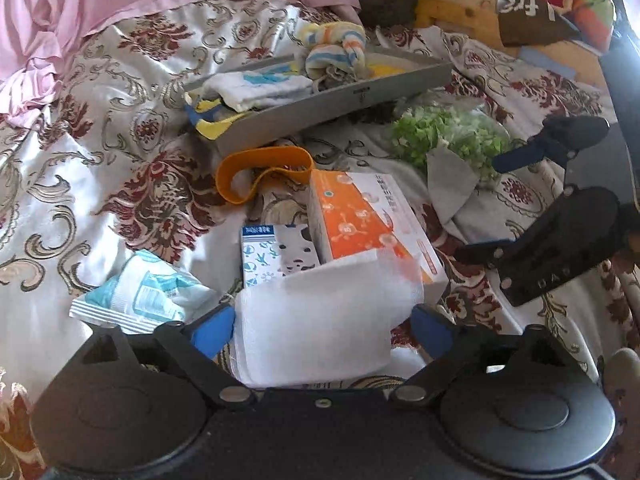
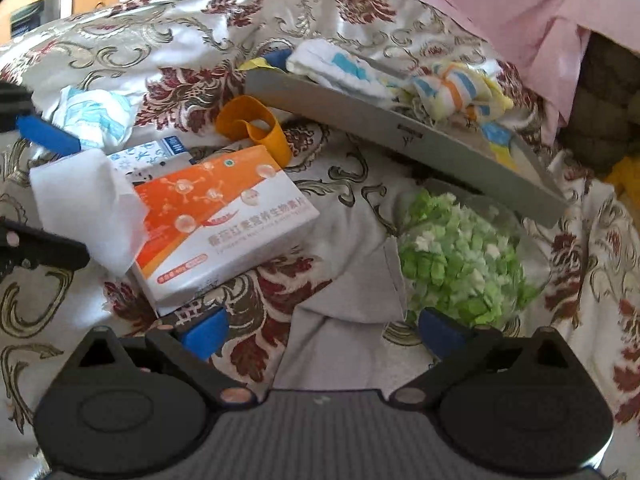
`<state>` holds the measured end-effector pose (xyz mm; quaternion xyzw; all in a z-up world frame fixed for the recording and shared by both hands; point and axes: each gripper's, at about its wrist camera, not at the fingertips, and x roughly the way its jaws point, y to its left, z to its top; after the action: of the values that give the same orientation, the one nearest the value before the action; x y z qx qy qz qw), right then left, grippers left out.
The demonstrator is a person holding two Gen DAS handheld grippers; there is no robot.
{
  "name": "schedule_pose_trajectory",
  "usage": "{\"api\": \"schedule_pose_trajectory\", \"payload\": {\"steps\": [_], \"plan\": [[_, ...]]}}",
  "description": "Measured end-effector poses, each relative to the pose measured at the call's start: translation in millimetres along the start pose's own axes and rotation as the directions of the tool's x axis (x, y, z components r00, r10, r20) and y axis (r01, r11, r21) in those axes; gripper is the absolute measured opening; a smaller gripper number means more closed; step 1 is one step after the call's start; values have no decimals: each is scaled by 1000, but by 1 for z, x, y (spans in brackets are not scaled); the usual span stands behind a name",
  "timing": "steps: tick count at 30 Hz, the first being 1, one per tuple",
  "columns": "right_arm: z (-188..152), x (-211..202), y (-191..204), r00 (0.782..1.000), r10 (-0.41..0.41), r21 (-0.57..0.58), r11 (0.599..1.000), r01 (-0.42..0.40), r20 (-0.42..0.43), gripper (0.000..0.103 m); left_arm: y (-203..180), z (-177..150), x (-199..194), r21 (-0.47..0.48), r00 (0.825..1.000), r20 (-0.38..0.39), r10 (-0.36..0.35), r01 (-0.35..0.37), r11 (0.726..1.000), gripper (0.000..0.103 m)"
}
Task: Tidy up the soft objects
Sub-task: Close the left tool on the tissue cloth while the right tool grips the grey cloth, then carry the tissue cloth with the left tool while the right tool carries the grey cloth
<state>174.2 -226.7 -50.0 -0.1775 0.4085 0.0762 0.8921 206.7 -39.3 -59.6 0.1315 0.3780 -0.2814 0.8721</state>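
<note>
The left tool (image 1: 322,326) is set wide apart around a white gauze pad (image 1: 320,320); whether the pads press on it cannot be told. The pad lies against the near end of the orange box (image 1: 372,224). The right tool (image 2: 322,334) is held apart and empty over the bedspread (image 2: 320,340), near side of that box. Beyond the box, the grey tray (image 1: 320,100) carries folded cloths. A firm, centred grip is advised before the pad is carried to the tray.

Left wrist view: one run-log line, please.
left gripper: white cloth between jaws, grip unclear | right gripper: open, empty
</note>
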Motion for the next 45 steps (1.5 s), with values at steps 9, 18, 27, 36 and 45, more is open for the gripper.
{"api": "schedule_pose_trajectory", "payload": {"steps": [9, 18, 27, 36, 45], "plan": [[-3, 9, -1, 999, 20, 51, 999, -19, -34, 103, 11, 4, -1, -53, 1000, 18, -2, 3, 999, 72], [-11, 29, -21, 991, 98, 230, 970, -76, -87, 102, 2, 4, -8, -8, 999, 51, -20, 20, 1000, 43], [-14, 36, -47, 980, 197, 391, 903, -177, -13, 94, -1, 3, -1, -20, 999, 28, -20, 20, 1000, 47], [-15, 43, -57, 973, 227, 459, 860, -224, 50, 88, -10, 3, 4, -10, 998, 14, -69, 69, 998, 60], [-11, 44, -43, 964, 263, 424, 870, -252, 33, 49, -12, 1, 2, 12, 999, 20, -24, 24, 1000, 33]]}}
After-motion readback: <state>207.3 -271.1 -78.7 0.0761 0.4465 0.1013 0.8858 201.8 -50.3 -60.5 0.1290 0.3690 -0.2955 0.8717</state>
